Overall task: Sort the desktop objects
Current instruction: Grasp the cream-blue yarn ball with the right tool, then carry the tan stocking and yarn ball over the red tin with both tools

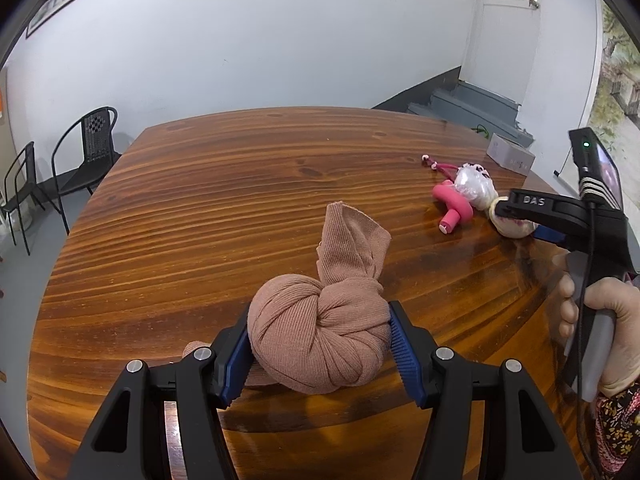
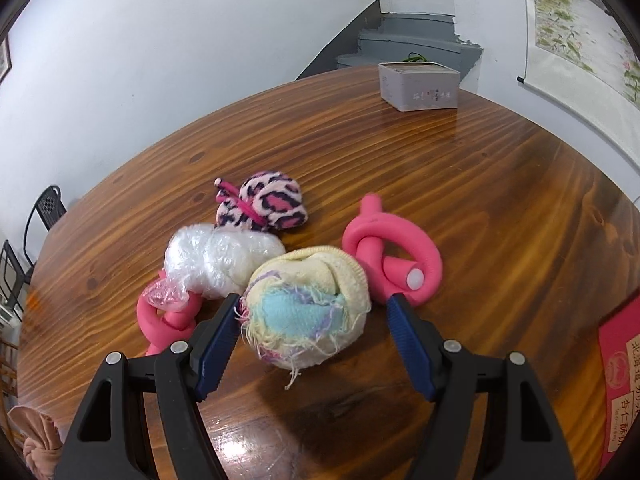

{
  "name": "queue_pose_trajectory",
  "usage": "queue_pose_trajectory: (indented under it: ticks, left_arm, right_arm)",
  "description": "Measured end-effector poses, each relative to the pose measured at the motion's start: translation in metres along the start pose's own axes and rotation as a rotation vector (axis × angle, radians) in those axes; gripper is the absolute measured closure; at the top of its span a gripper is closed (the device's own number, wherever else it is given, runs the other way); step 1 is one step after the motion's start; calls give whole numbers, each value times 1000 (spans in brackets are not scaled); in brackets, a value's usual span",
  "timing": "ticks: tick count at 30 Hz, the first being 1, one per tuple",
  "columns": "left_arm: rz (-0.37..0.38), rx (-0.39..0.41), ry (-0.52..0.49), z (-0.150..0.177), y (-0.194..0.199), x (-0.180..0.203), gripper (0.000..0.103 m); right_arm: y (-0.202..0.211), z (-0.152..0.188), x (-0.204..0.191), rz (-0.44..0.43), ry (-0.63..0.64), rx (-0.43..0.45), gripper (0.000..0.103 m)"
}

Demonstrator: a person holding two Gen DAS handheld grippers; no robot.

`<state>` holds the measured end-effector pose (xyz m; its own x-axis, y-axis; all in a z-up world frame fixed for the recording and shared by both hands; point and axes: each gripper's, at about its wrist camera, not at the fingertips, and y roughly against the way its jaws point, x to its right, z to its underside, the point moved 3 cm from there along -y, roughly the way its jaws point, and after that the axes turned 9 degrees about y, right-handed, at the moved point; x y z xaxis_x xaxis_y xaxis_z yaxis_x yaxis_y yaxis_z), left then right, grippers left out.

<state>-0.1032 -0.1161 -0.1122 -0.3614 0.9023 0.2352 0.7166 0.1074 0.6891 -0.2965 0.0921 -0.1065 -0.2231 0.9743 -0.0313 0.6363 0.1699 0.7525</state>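
My left gripper is shut on a knotted tan cloth bundle that rests on the wooden table. My right gripper is open around a cream sock ball with a blue and purple patch; the left pad touches it and the right pad stands a little apart. In the left wrist view the right gripper sits at that sock ball. Beside it lie a plastic-wrapped white bundle, a pink leopard pouch and two pink foam knots.
A grey tin box stands at the table's far edge. A red printed box lies at the right edge. Black chairs stand beyond the table on the left, and stairs rise behind it.
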Motion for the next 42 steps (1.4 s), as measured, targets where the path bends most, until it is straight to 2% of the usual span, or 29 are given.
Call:
queue_pose_trajectory:
  ticks: [3, 6, 17, 25, 30, 37, 42]
  left_arm:
    - [3, -1, 0, 0, 0, 1, 40]
    - [10, -3, 2, 1, 2, 2, 40]
    - [41, 17, -17, 3, 15, 15, 40]
    - [83, 43, -24, 2, 33, 25, 40]
    - [114, 59, -35, 3, 46, 34, 40]
    - [150, 80, -47, 5, 65, 44, 40]
    - [183, 64, -73, 13, 70, 58, 40]
  right_arm:
    - [-1, 4, -6, -2, 28, -11, 39]
    - [3, 10, -9, -17, 40, -17, 42]
    - [86, 46, -2, -122, 16, 88, 42]
    - [138, 91, -4, -157, 23, 138, 42]
    - [152, 118, 2, -138, 9, 152, 42]
    - [187, 136, 4, -145, 31, 206, 42]
    - [210, 150, 23, -128, 17, 232, 42]
